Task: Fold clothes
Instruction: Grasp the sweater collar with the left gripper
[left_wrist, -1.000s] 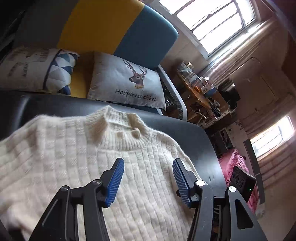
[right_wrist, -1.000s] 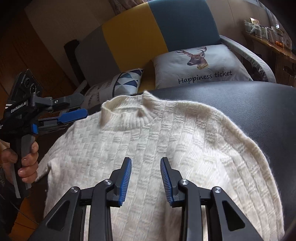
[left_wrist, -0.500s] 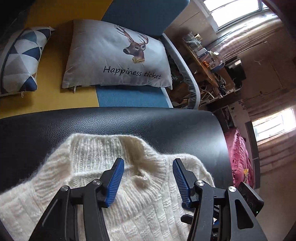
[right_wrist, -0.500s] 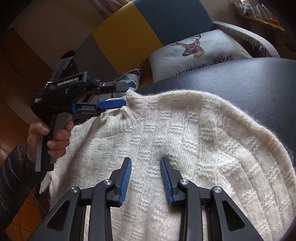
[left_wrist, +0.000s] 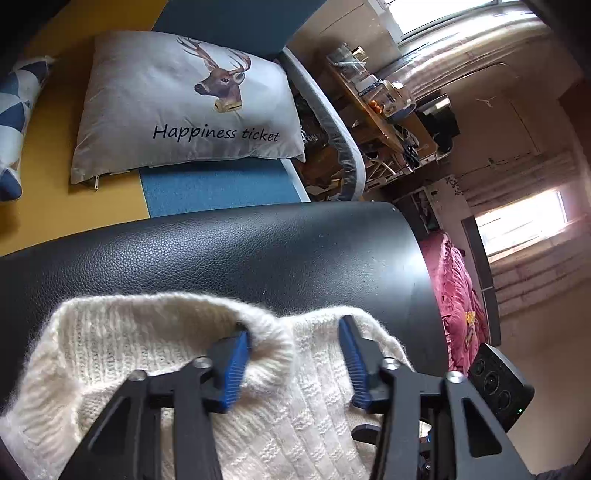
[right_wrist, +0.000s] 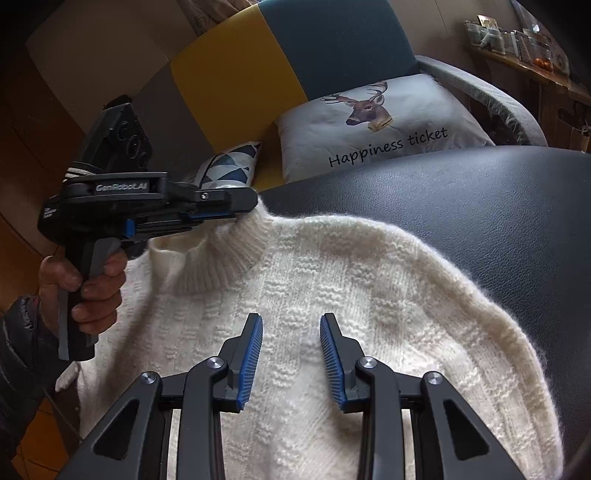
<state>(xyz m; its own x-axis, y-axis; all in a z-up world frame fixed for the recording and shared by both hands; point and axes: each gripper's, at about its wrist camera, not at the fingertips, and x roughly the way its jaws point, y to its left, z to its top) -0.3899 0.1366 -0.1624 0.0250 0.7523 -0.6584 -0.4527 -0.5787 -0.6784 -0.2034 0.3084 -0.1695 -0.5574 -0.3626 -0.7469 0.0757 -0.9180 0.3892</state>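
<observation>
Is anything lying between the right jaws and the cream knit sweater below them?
Nothing visible. The right gripper hangs open over bare sweater knit. The left gripper is off at the ribbed collar, its jaws just closing there.

Black tongs (right_wrist: 291, 356) (blue pads), dark sleeve (right_wrist: 18, 347).

Deer cushion (left_wrist: 184, 107) and triangle-patterned cushion (right_wrist: 231, 162) on sofa (right_wrist: 236, 70).

Wrist views overlap on sweater (left_wrist: 122, 354) (close).
</observation>
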